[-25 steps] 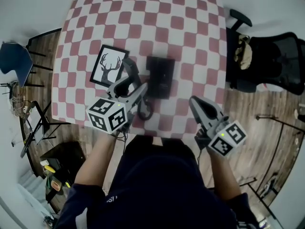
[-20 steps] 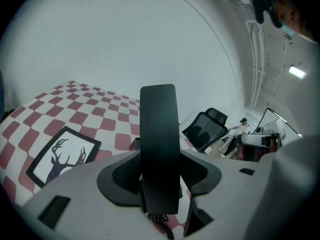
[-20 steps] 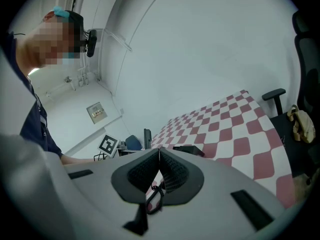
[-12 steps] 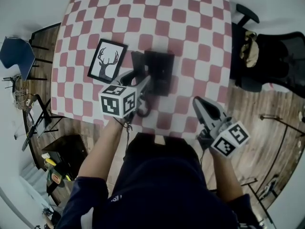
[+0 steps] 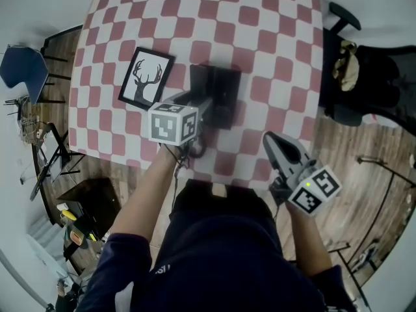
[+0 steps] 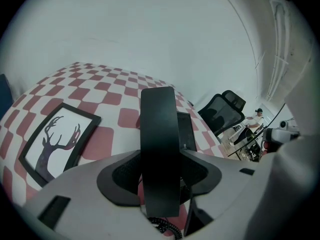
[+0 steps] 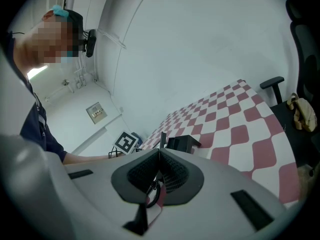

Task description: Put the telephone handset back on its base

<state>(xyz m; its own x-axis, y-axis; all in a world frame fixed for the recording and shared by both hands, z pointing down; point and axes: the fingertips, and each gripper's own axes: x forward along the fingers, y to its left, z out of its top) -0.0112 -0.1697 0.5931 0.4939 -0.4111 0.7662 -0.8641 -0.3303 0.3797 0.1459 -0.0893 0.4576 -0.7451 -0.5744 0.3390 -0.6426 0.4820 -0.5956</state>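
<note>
The black telephone handset (image 6: pixel 159 134) stands upright between my left gripper's jaws. My left gripper (image 6: pixel 160 160) is shut on it. In the head view the left gripper (image 5: pixel 203 96) holds the handset (image 5: pixel 198 80) at the left side of the black telephone base (image 5: pixel 224 96); I cannot tell whether they touch. Part of the base (image 6: pixel 186 131) shows just behind the handset. The coiled cord (image 6: pixel 164 227) hangs below the jaws. My right gripper (image 5: pixel 270 138) is shut and holds nothing, near the table's front edge, right of the base. From the right gripper (image 7: pixel 160 156) the base (image 7: pixel 183 143) is seen ahead.
A framed deer picture (image 5: pixel 144 77) lies on the red-and-white checked table (image 5: pixel 273 38), left of the base. A black office chair (image 5: pixel 367 77) stands past the table's right edge. Dark stands and clutter (image 5: pixel 39 155) sit on the floor at the left.
My left gripper has carried the handset forward and to the right, from near the front edge up to the base. The right gripper has hardly moved.
</note>
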